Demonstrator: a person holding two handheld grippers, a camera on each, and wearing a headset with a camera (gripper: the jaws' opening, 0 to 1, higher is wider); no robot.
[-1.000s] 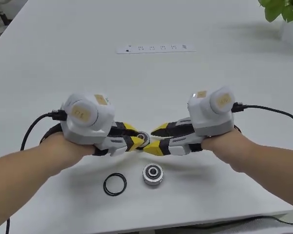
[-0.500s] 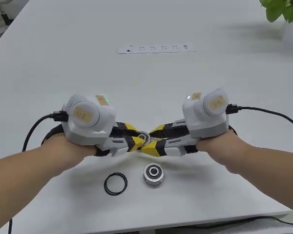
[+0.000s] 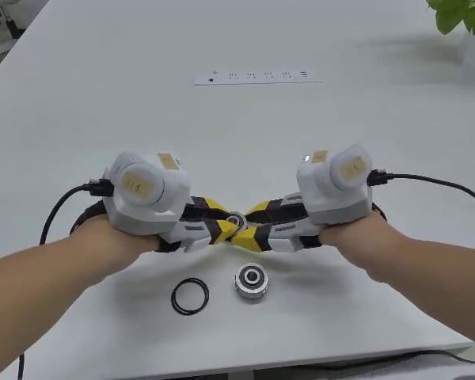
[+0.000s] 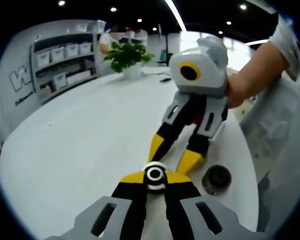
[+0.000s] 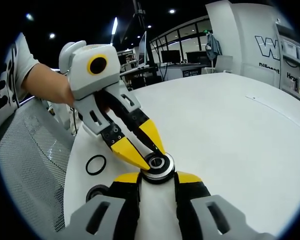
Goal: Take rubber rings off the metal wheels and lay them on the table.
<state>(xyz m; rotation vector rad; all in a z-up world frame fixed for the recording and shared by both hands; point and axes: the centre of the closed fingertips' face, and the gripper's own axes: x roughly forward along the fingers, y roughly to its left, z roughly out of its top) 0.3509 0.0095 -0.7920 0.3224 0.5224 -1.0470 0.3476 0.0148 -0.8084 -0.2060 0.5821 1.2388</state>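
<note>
The metal wheel [image 3: 235, 223] is held above the table [image 3: 245, 142], between the tips of the two grippers, which meet nose to nose in the head view. The left gripper [image 3: 225, 229] comes in from 9 o'clock. In its own view its yellow-tipped jaws are closed down to the wheel's width and pinch the wheel between them. The right gripper [image 3: 250, 230] comes in from 3 o'clock. In the right gripper view its jaws stand parted to about the wheel's width with the wheel at their tips. Whether they press on it I cannot tell. In the left gripper view one right tip sits just above the wheel and the other just beside it.

A second wheel [image 3: 252, 281] lies flat on the table at 6 o'clock from the held one, just below the grippers. A loose black rubber ring [image 3: 190, 297] lies flat near it, at about 8 o'clock from the second wheel, not touching it.

A black cable [image 3: 59, 210] runs out at 9 o'clock from the left gripper, and another [image 3: 435, 184] at 3 o'clock from the right. A white power strip [image 3: 257, 77] lies well away at 12 o'clock. Green plant leaves [image 3: 463, 14] show at about 1 o'clock, in the far corner.
</note>
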